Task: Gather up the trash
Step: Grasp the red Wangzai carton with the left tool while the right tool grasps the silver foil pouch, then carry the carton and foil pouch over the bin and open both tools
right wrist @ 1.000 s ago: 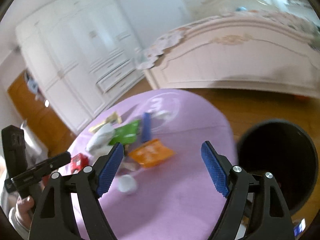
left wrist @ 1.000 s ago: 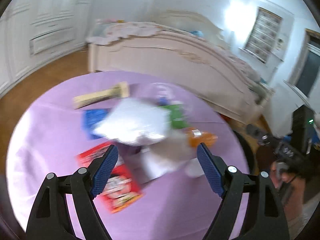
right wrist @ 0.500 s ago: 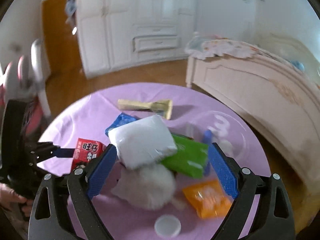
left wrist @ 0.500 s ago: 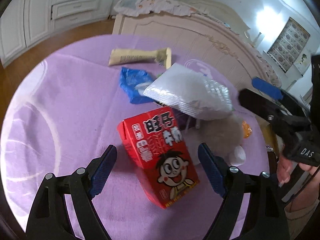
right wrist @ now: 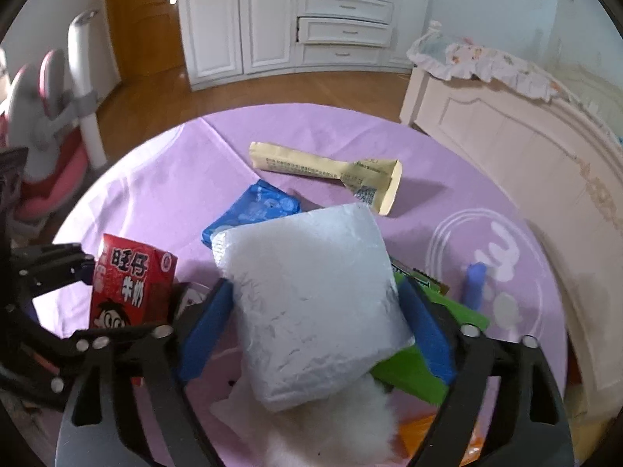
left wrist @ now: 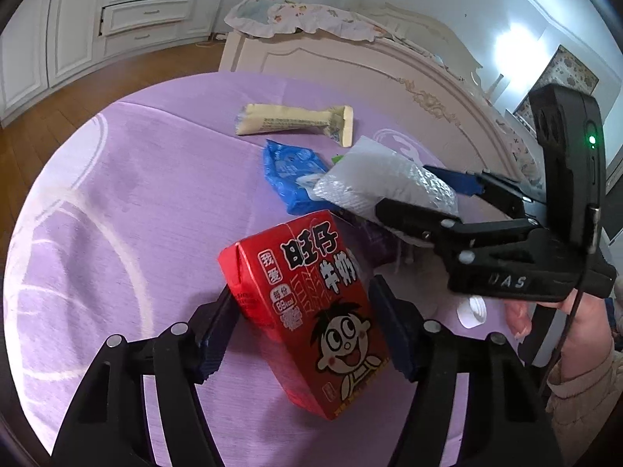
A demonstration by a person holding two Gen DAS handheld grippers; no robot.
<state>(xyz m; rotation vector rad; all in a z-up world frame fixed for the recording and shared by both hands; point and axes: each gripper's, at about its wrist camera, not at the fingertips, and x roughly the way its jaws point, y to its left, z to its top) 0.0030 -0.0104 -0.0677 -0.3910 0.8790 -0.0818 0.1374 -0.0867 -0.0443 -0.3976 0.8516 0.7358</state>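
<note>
Both grippers closing in since half-second ago: left gripper (left wrist: 303, 323) pinching red milk carton (left wrist: 311, 307); right gripper (right wrist: 315, 327) clamping white bubble mailer (right wrist: 315, 303). Lifting to bin coming next, probably.

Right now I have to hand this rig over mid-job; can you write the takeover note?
Left tool: shut on the red milk carton.
Right tool: shut on the white bubble-wrap pouch.
Still lying on the purple tablecloth: beige long wrapper, blue packet, green packet, orange packet, white cap.
Done: both grasps. Left: bin both, then clear the rest.
</note>
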